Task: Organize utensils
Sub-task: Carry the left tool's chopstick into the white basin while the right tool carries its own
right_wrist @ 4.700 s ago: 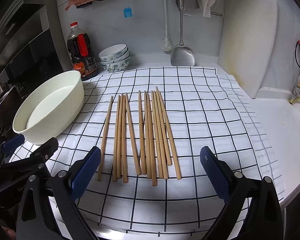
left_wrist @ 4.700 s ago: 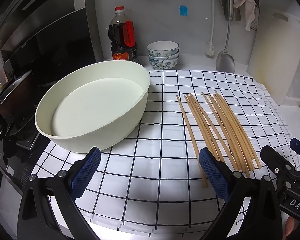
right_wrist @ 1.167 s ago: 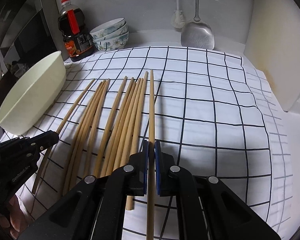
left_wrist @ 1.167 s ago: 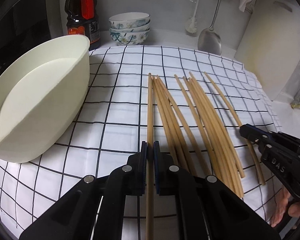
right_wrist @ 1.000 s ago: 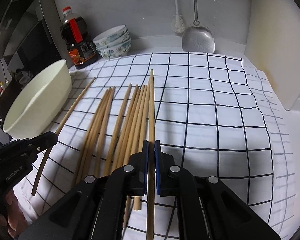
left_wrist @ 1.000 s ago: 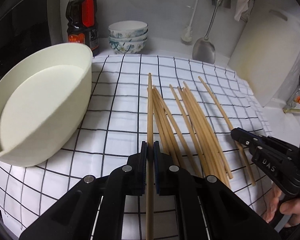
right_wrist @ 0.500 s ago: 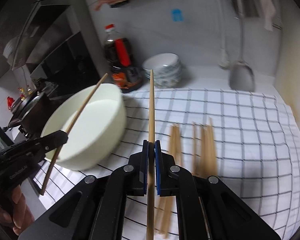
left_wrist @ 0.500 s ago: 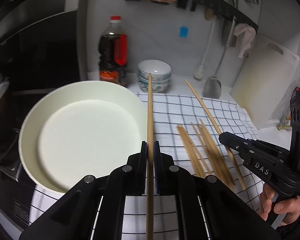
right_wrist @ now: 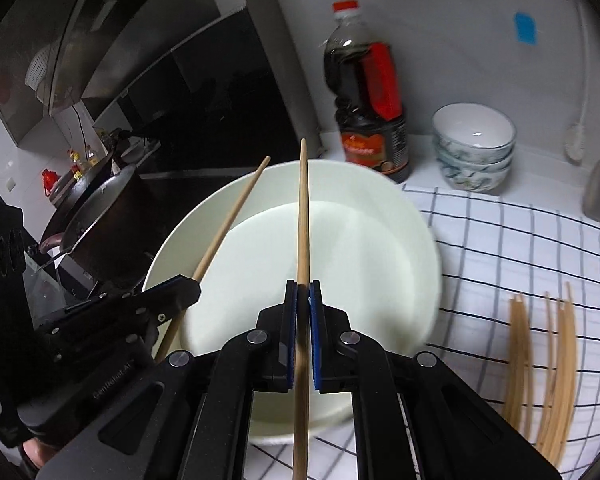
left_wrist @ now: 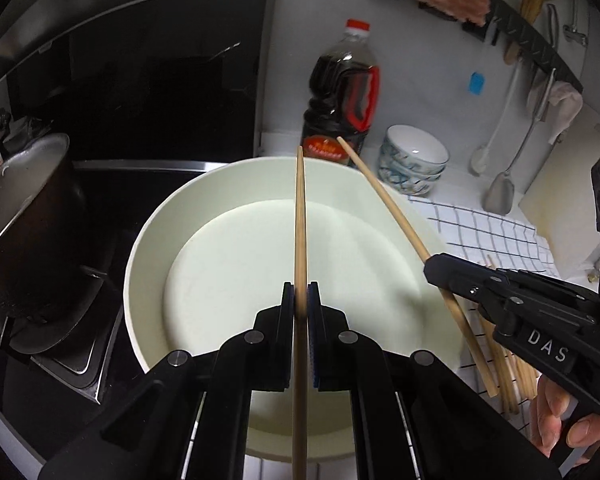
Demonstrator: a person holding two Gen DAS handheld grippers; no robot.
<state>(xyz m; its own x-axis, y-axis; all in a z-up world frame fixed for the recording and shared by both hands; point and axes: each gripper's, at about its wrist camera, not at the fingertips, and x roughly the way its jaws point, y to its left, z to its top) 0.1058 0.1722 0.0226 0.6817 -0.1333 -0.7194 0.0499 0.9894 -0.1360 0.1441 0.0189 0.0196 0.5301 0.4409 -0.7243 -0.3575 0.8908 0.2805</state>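
Holding one chopstick in each gripper, you have both tools up over the basin (left_wrist: 148,264). Your left gripper (left_wrist: 301,308) is clenched on the left chopstick (left_wrist: 300,216), which runs straight ahead between the blue pads, its far tip reaching past the basin's far rim toward the bottle (left_wrist: 342,96). In the right wrist view that same gripper shows at the lower left, its chopstick angling up across the basin's left rim.

Your right gripper (right_wrist: 303,312) is likewise clamped on the right chopstick (right_wrist: 303,216), pointing forward above the basin's white floor. From the left wrist view the right chopstick slants from the black jaw tips up and left, crossing the basin's right rim. The two sticks are apart, converging toward the far rim but not touching.

To the right of the basin, the rest of the chopsticks (right_wrist: 540,368) lie in a loose bundle on the checked cloth (right_wrist: 520,240); they are blurred, so you cannot count them. Stacked bowls (right_wrist: 474,148) stand right of the bottle against the wall. A ladle (left_wrist: 500,196) hangs farther right. A dark pot (left_wrist: 24,224) sits on the stove to the basin's left.
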